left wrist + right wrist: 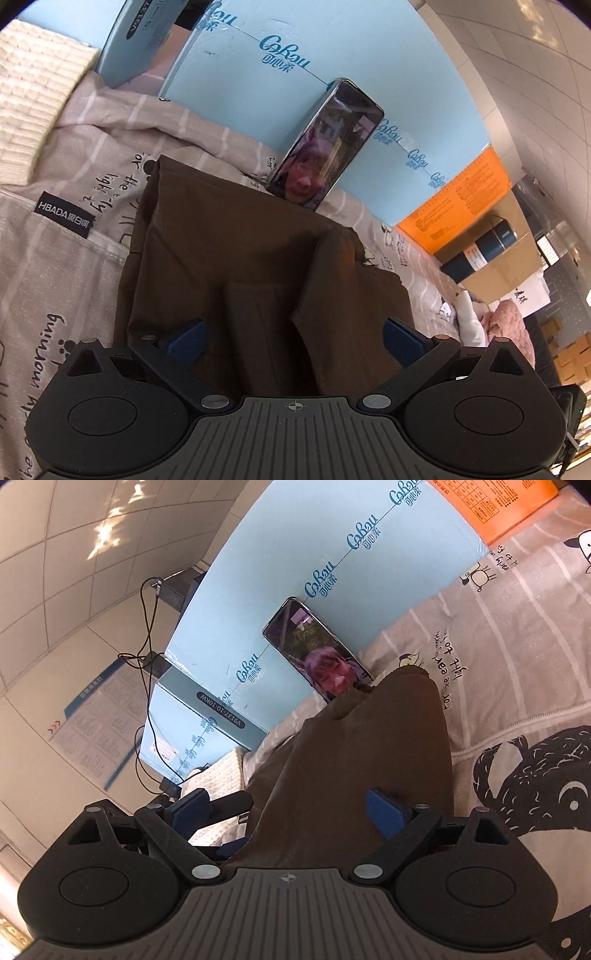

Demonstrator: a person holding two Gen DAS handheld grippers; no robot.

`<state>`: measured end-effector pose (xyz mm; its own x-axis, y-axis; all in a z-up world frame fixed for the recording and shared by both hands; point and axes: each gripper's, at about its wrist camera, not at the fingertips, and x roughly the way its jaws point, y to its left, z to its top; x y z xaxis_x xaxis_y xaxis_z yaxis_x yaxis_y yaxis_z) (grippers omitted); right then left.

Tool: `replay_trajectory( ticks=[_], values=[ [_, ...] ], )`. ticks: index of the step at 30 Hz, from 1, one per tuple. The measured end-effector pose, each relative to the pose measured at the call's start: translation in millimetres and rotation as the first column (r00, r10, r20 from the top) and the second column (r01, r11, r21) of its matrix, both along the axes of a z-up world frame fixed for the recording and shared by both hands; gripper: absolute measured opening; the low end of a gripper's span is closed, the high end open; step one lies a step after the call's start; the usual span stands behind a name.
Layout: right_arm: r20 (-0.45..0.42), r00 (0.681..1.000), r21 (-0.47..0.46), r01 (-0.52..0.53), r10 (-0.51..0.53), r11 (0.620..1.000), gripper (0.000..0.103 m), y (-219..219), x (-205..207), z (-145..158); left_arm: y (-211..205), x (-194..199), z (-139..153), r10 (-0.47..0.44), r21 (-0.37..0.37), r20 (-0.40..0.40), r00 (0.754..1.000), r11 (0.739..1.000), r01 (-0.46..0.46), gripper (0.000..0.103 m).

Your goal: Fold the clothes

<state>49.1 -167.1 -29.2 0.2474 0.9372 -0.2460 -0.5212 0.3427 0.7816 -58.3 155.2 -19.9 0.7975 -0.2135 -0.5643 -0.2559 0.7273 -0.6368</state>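
A dark brown garment (236, 254) lies partly folded on a grey printed bedsheet (66, 280). My left gripper (295, 338) is open, its blue pads (188, 341) spread wide over the near edge of the garment, which runs between them. In the right wrist view the same brown garment (369, 753) stretches away from my right gripper (291, 812), which is open with the cloth between its blue pads (384, 810). I cannot tell whether either gripper touches the cloth.
A phone (328, 147) with a lit screen leans on a light blue box (280, 81) behind the garment; it also shows in the right wrist view (317, 653). A cream knitted cloth (33, 96) lies at left. An orange-labelled carton (469, 199) and a dark flask (480, 251) sit at right.
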Motion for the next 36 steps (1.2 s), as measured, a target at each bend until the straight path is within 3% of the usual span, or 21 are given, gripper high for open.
replay_trajectory(
  ticks=[7,9,10,11,13,14,17,21,24,27,30,34,36],
  values=[
    [0.002,1.000,-0.041,-0.022,0.022,0.999,0.092,9.9,-7.1,-2.9,-5.8,1.3,-3.8,0.009,-0.024,0.037,0.999,1.000,-0.008,0.100],
    [0.004,1.000,-0.037,-0.021,0.021,0.999,0.092,8.8,-8.2,-2.8,-14.3,1.2,1.6,-0.015,0.061,0.067,0.998,0.998,0.011,0.085],
    [0.003,1.000,-0.033,-0.021,0.021,0.999,0.092,8.4,-8.1,-3.0,-22.7,1.1,5.7,-0.029,0.152,0.076,0.997,0.988,0.017,0.071],
    [0.001,1.000,-0.029,-0.020,0.021,0.999,0.092,8.0,-8.0,-3.3,-32.0,0.7,9.5,-0.045,0.249,0.087,0.995,0.968,0.022,0.052],
    [-0.004,1.000,-0.013,-0.018,0.018,1.000,0.093,6.4,-8.0,-3.4,-46.1,-2.0,15.1,-0.076,0.388,0.109,0.991,0.921,0.028,0.032],
    [-0.004,1.000,-0.004,-0.019,0.019,1.000,0.093,5.6,-8.5,-3.0,-49.8,-4.7,17.7,-0.090,0.419,0.126,0.988,0.907,0.029,0.025],
    [-0.001,1.000,0.033,-0.024,0.024,0.999,0.093,2.6,-10.7,-1.0,-56.5,-13.2,24.3,-0.114,0.500,0.158,0.981,0.866,0.020,0.020],
    [0.023,1.000,0.081,-0.020,0.018,0.996,0.093,-2.8,-13.8,4.5,-58.0,-23.0,29.8,-0.121,0.580,0.167,0.979,0.814,0.001,0.020],
    [0.018,1.000,0.083,-0.024,0.023,0.996,0.093,-2.0,-12.9,5.1,-51.7,-18.6,19.5,-0.108,0.585,0.097,0.989,0.811,0.031,0.023],
    [0.002,1.000,0.056,-0.031,0.031,0.998,0.093,1.8,-10.3,2.6,-48.5,-15.0,11.9,-0.100,0.593,0.050,0.994,0.803,0.051,0.034],
    [-0.005,1.000,0.022,-0.029,0.029,0.999,0.093,4.9,-9.0,0.4,-37.9,-18.1,20.8,-0.068,0.580,0.090,0.994,0.814,0.003,0.046],
    [0.035,0.999,0.046,0.007,-0.008,0.999,0.093,-2.2,-11.0,5.8,-16.3,-25.3,34.9,0.004,0.544,0.163,0.987,0.834,-0.093,0.068],
    [0.057,0.997,0.042,0.054,-0.056,0.998,0.093,-6.7,-10.8,8.1,6.3,-31.3,37.9,0.073,0.459,0.200,0.977,0.874,-0.159,0.081]
  ],
)
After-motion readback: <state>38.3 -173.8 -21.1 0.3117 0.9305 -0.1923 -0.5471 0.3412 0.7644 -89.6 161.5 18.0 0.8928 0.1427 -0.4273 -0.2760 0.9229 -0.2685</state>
